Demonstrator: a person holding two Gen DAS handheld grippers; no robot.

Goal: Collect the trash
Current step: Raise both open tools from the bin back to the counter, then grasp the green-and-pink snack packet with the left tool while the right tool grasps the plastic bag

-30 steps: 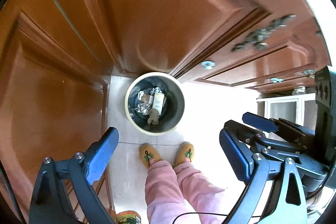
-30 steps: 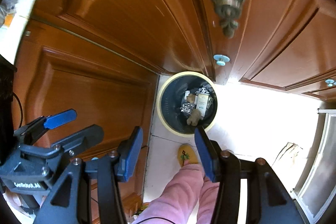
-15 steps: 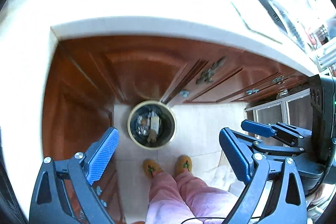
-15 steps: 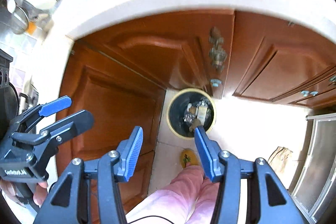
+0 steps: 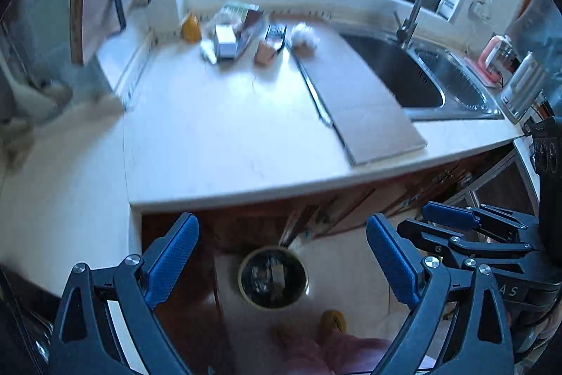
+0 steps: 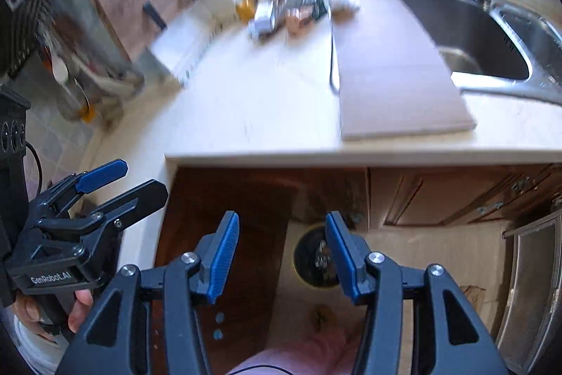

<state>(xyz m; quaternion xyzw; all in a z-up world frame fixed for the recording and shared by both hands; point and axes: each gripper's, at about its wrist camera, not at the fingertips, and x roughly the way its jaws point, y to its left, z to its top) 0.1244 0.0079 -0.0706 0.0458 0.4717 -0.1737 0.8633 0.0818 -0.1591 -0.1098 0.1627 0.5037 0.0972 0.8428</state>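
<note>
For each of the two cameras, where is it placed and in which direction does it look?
Left wrist: on the left gripper, tilted down over the countertop; right gripper and pink trouser legs show.
Right wrist: on the right gripper, same tilt; left gripper and a hand show.
Shared: trash bin, sink, cutting board.

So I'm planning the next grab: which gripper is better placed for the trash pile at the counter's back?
Probably left: the left gripper is open wider, and the trash pile lies toward its side. Both are empty.
</note>
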